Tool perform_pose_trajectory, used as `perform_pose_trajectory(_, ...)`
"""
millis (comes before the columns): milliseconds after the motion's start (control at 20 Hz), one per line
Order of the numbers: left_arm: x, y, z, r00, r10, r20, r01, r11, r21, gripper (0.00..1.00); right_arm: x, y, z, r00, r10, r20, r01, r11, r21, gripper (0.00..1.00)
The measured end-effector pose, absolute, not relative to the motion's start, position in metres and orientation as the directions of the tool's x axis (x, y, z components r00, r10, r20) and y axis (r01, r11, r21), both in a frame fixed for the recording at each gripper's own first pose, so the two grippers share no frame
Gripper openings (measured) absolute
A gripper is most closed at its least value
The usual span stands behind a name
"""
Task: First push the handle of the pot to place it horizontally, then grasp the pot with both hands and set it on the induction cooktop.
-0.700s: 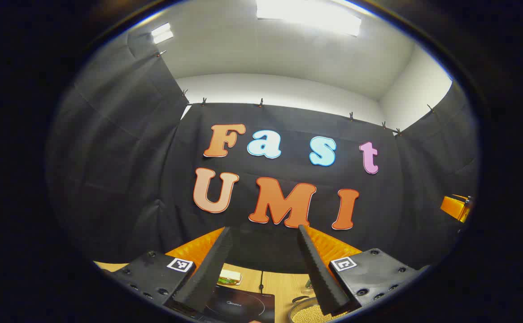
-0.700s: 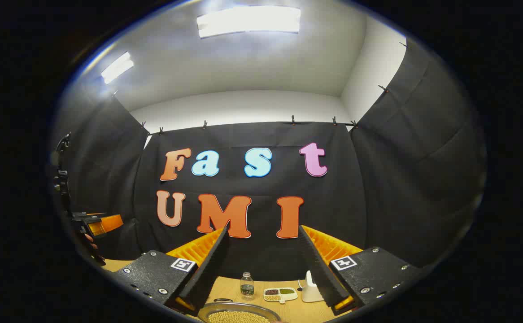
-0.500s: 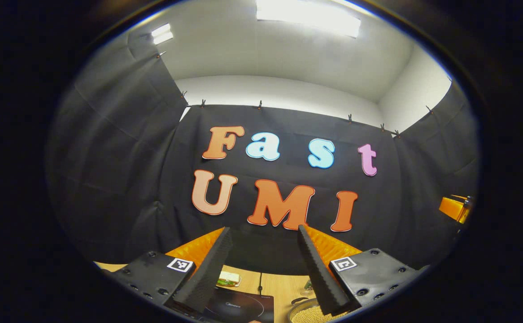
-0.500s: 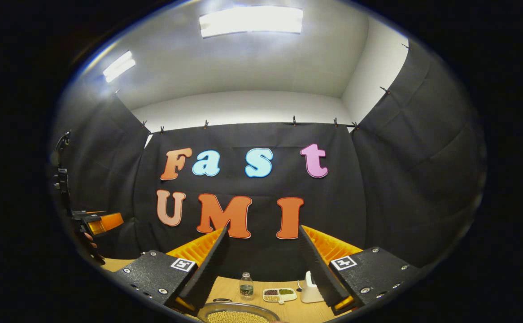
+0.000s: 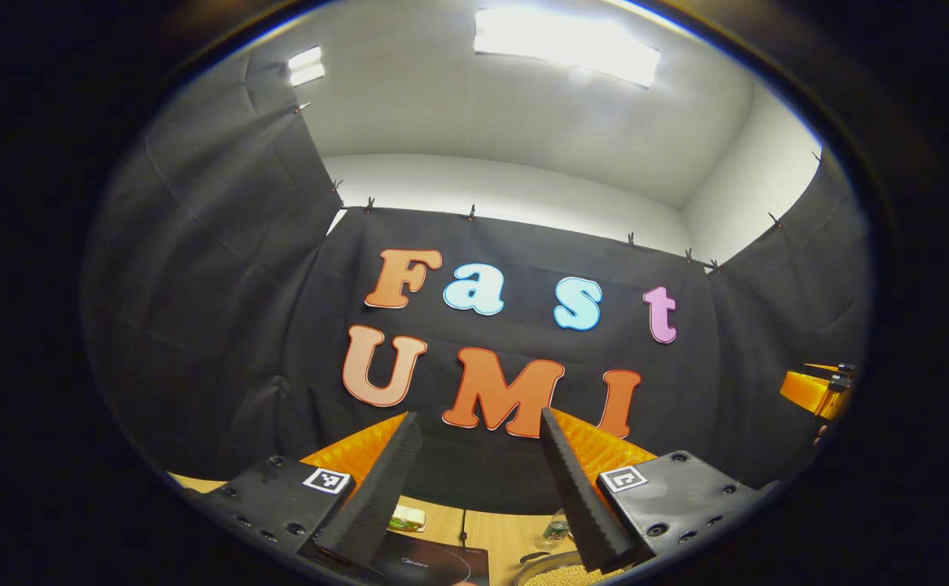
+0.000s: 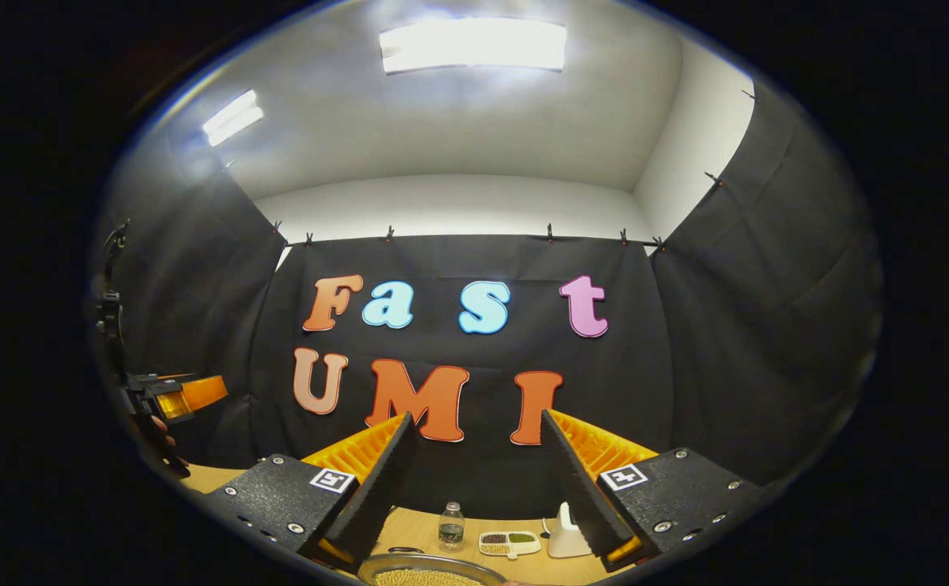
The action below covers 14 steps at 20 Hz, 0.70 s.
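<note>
Left gripper is pointing forward and tilted up toward the booth wall, fingers spread wide with nothing between them. Right gripper is sitting in the same pose, jaws equally parted and empty.

In the left gripper view, the induction cooktop is lying on the wooden table just past the left finger, near the table's front edge. The pot, filled with pale grains, is sitting just beside the cooktop's right side, under the right finger. A sandwich-like item is resting behind the cooktop.

In the right gripper view, the pot is lying low between the fingers. Toward the table's far edge are standing a small bottle, a divided dish of beans and a white container.
</note>
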<state>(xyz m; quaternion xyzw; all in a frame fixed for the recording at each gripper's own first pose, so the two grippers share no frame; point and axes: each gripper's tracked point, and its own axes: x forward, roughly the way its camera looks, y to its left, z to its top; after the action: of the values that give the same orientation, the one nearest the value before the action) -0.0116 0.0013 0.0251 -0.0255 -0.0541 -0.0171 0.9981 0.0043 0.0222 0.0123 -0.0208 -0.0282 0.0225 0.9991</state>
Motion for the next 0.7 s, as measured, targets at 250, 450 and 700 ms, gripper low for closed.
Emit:
perform_pose_trajectory(250,-0.011,0.006,0.022,0.994,-0.029,0.108,0.034,0.998,-0.048,0.96,0.007,0.022,0.004,0.998,0.046,0.038,-0.045,0.999,-0.031,0.94)
perform_pose_trajectory(450,-0.012,0.009,0.018,0.995,-0.022,0.099,0.026,0.999,-0.044,0.97,0.010,0.021,-0.002,0.998,0.048,0.045,-0.047,0.999,-0.020,0.94)
perform_pose_trajectory(700,-0.010,0.010,0.003,0.998,-0.025,0.060,0.026,0.999,-0.024,0.97,0.010,0.020,-0.017,0.999,0.047,0.023,-0.047,0.999,-0.013,0.94)
